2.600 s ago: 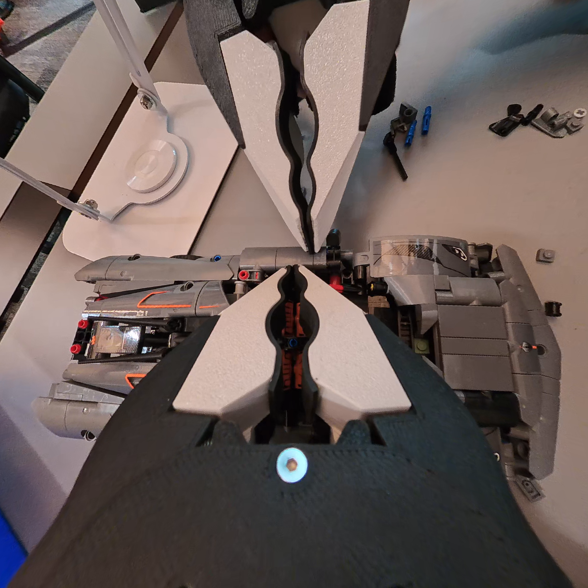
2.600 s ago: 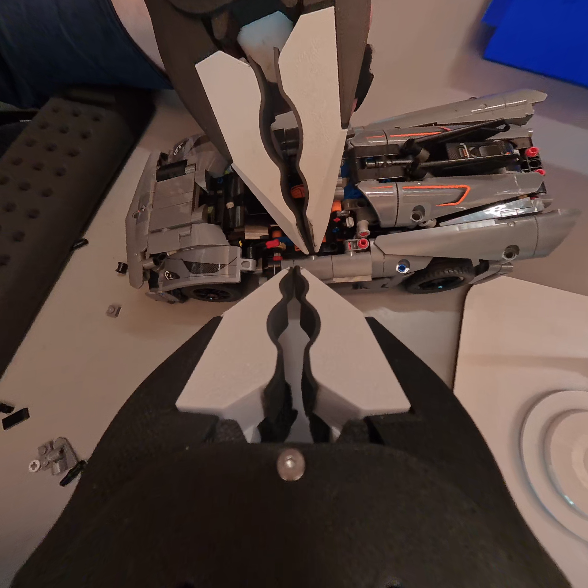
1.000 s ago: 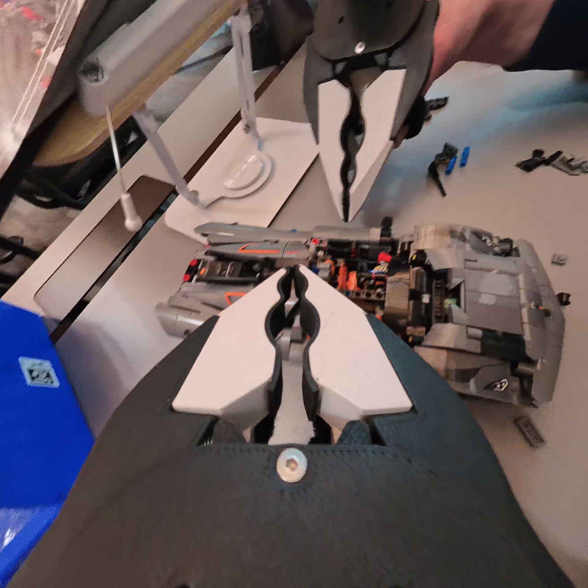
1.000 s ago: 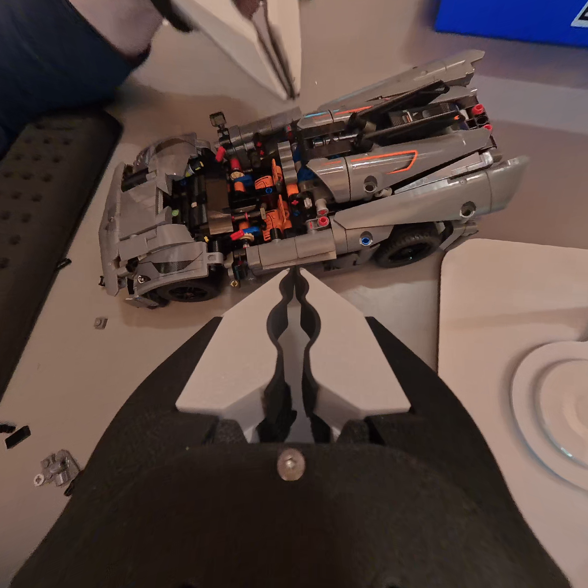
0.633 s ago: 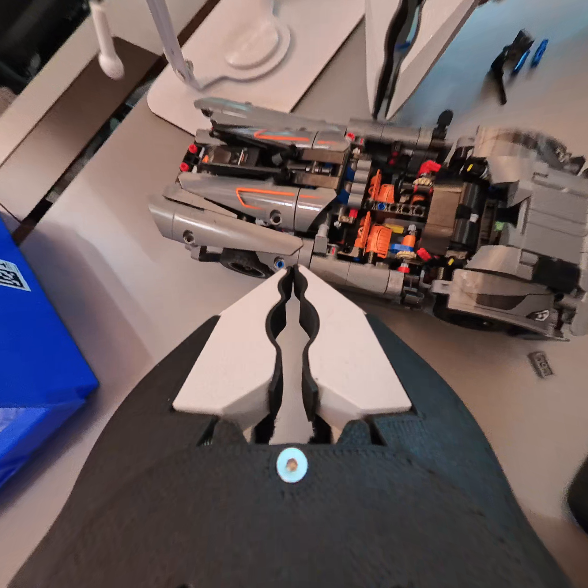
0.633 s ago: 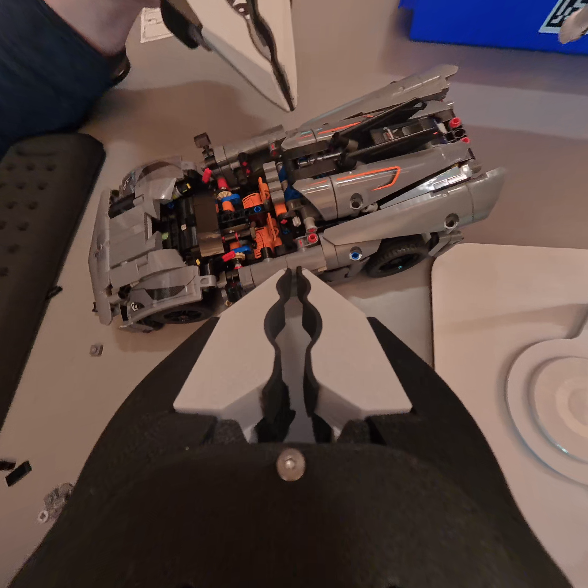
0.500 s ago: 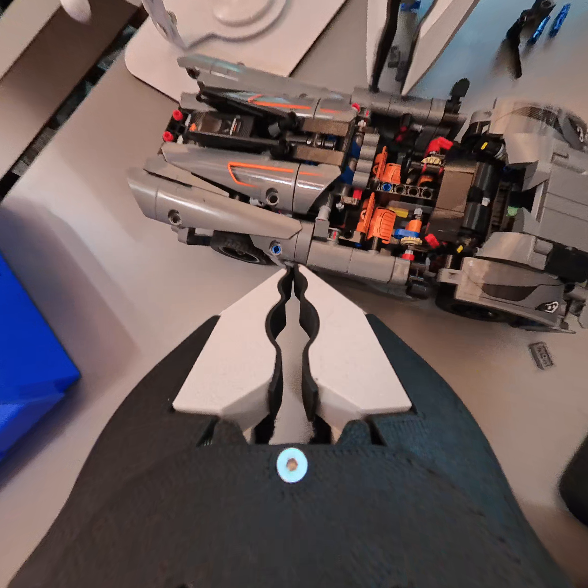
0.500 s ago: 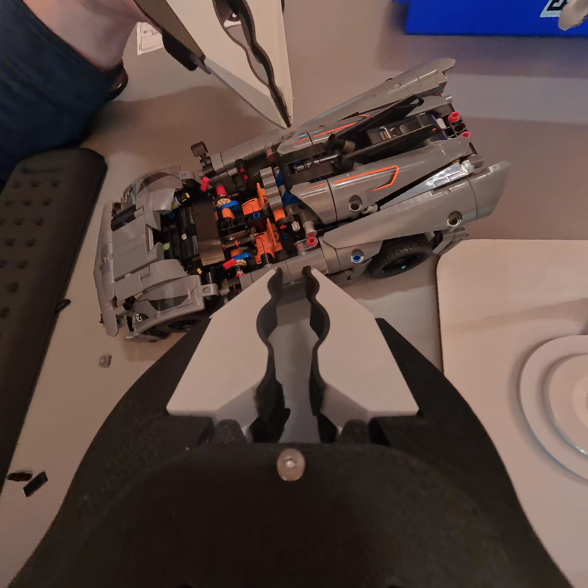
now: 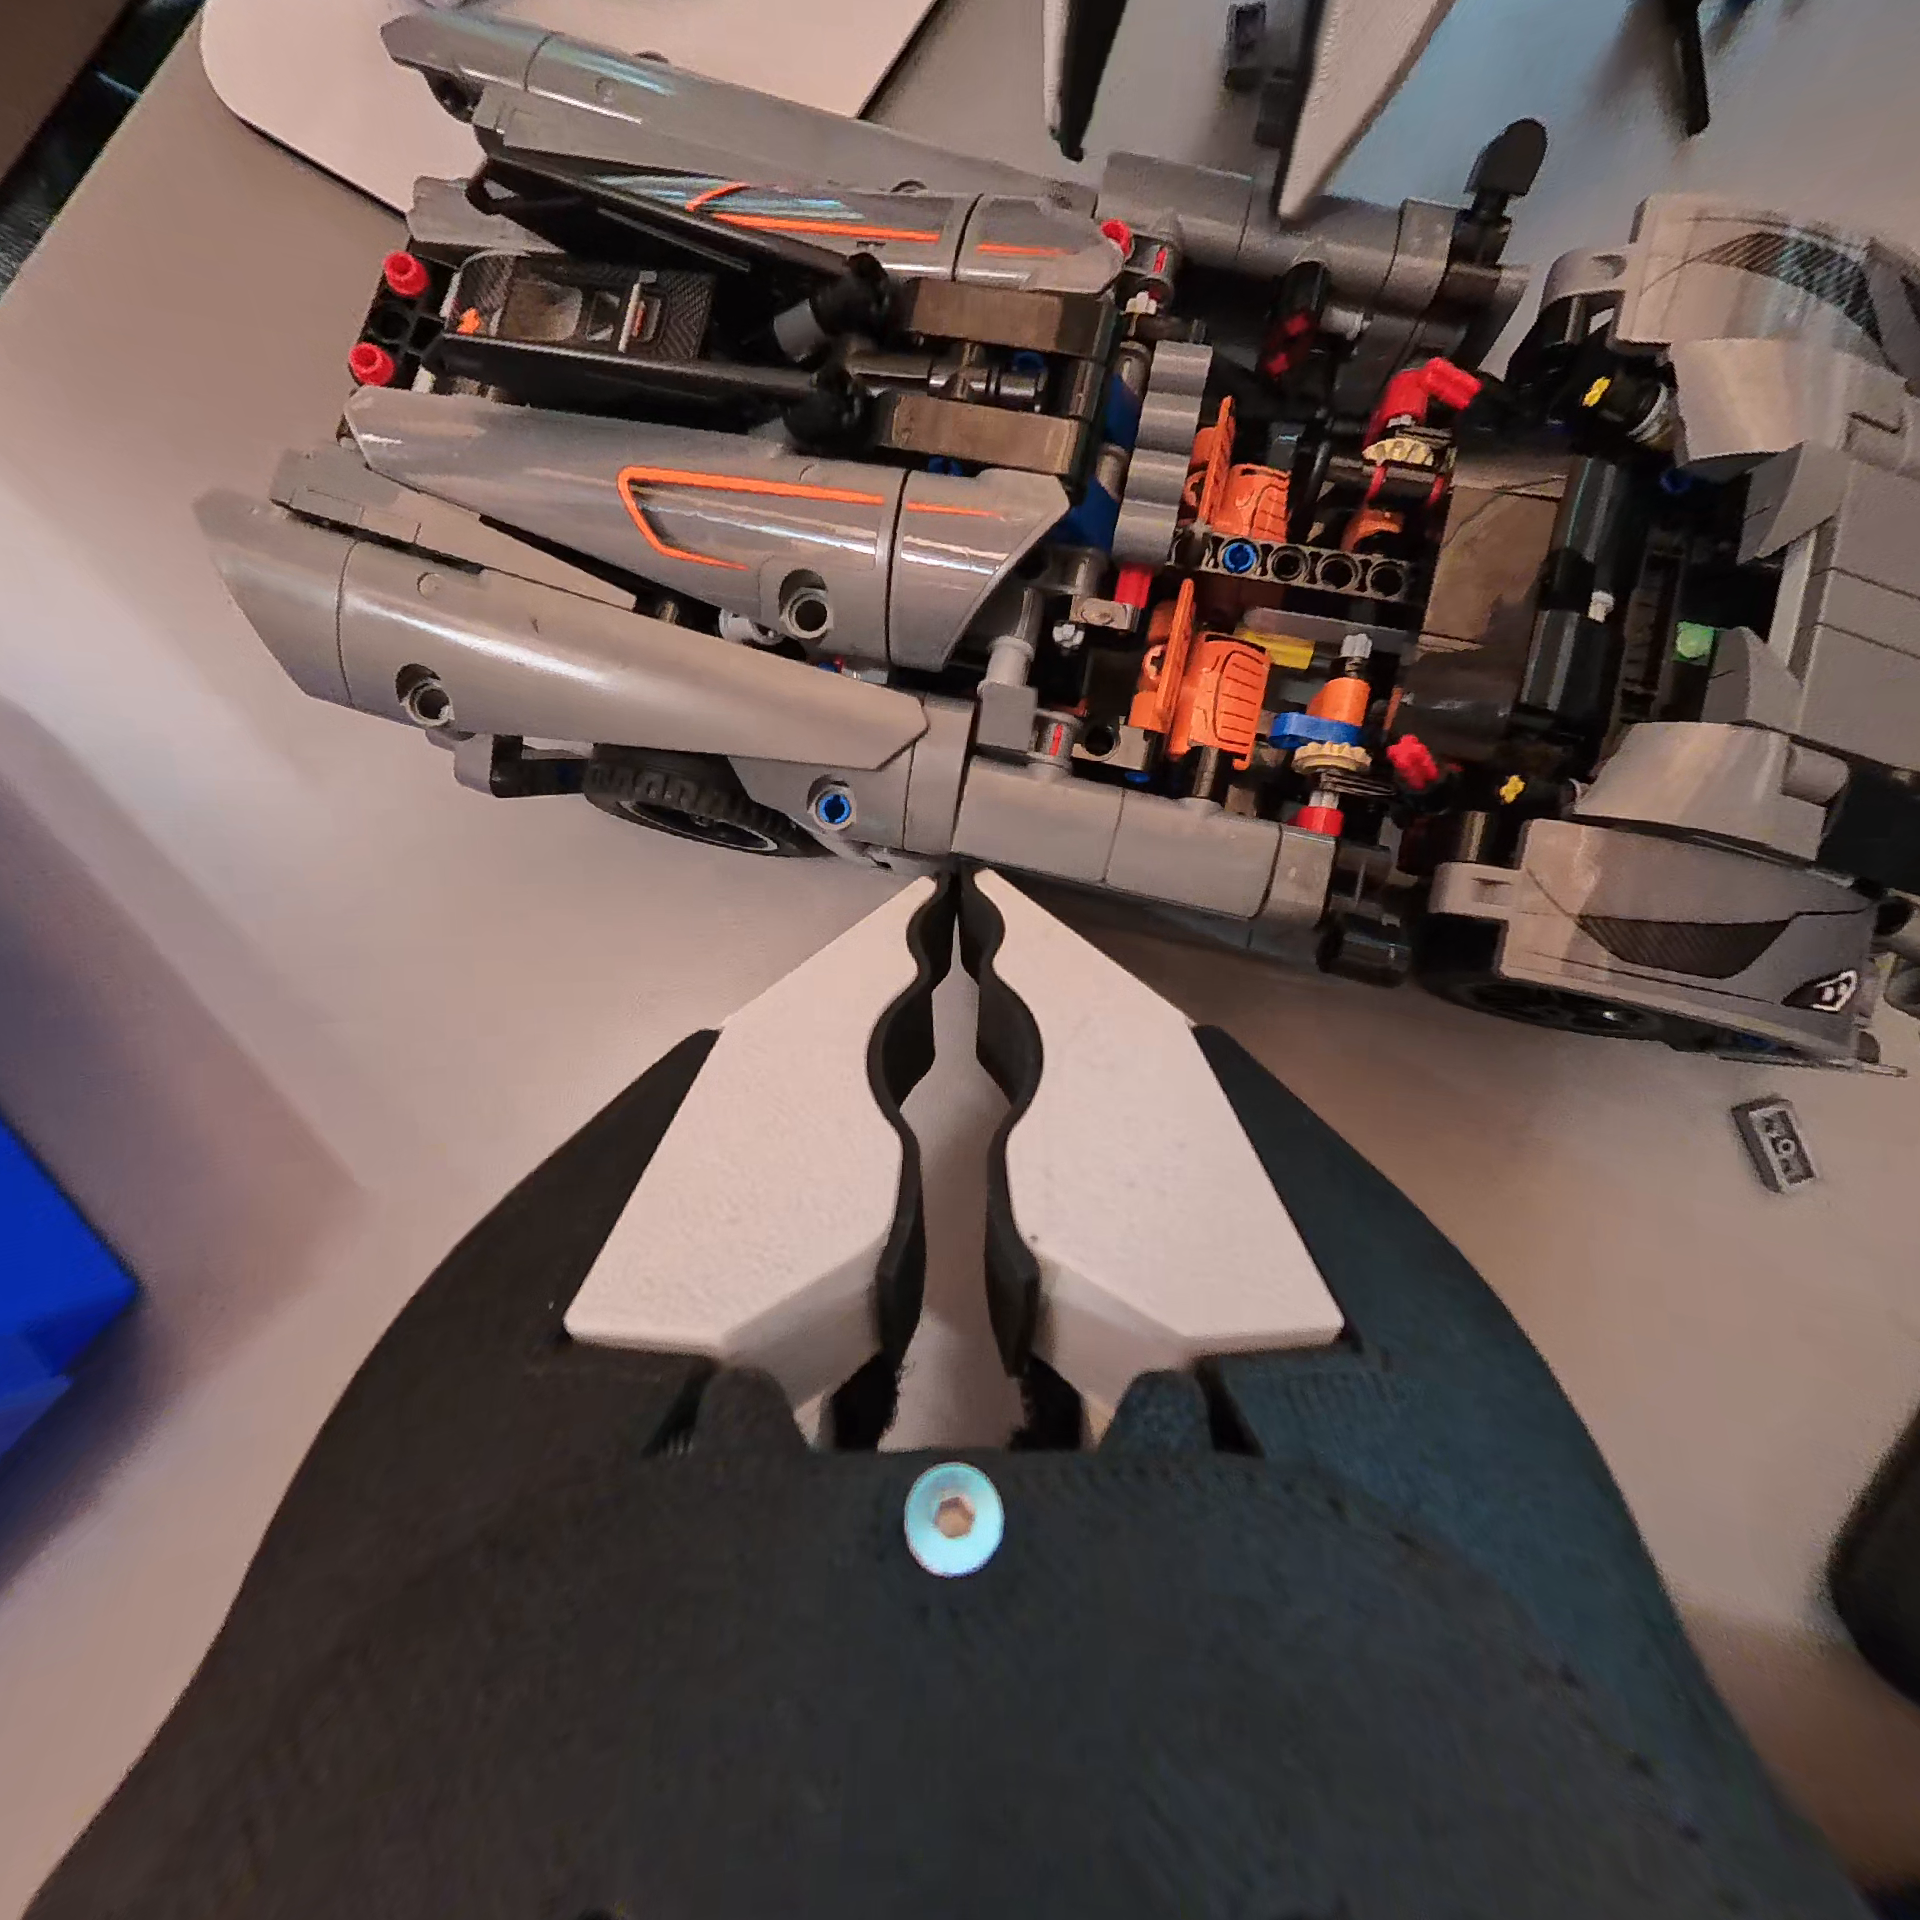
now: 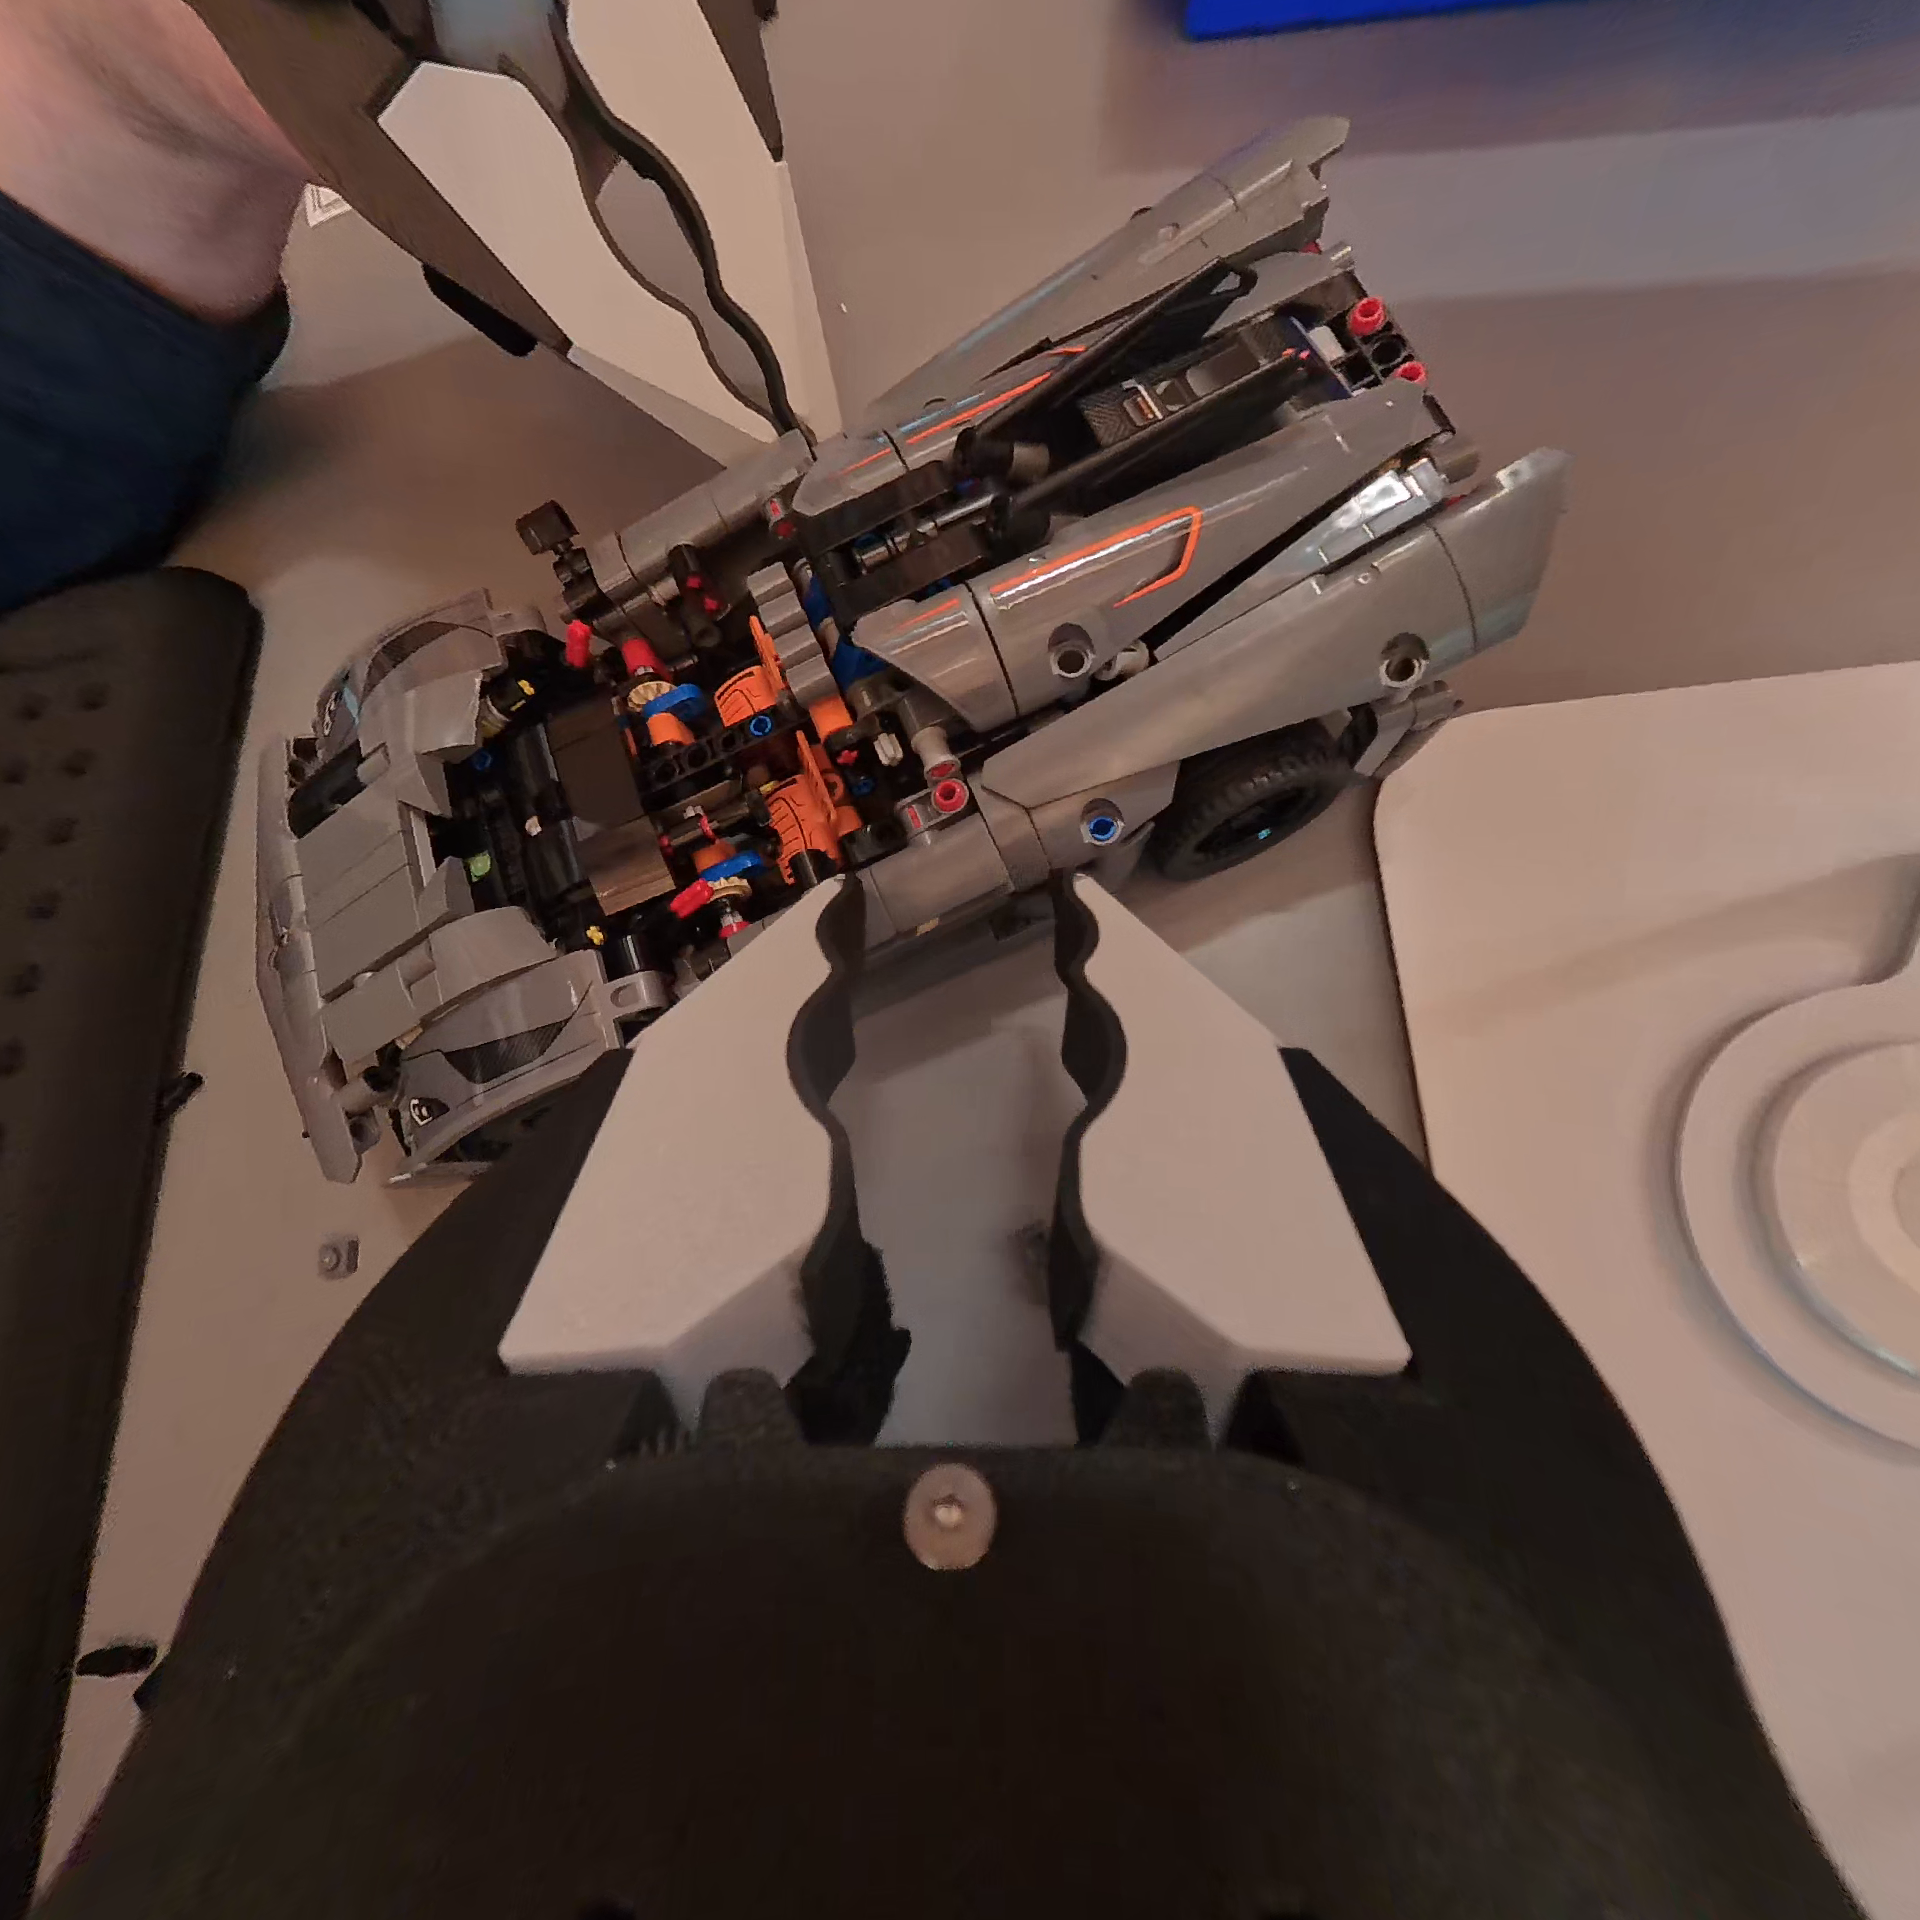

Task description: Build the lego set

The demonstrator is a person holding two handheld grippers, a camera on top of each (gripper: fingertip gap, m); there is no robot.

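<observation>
Grey table (image 9: 520, 987): lego car (image 9: 935, 582) centred. Your left gripper (image 9: 954, 883) closed, empty, at sill; right gripper (image 10: 956, 894) spread, straddling opposite sill. Uneven squeeze likely pops panels.

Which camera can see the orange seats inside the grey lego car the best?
The left wrist view: the orange seats sit near the middle of the open cabin of the lego car, large and mostly unblocked. The right wrist view shows them too, but smaller and partly hidden among black beams.
</observation>
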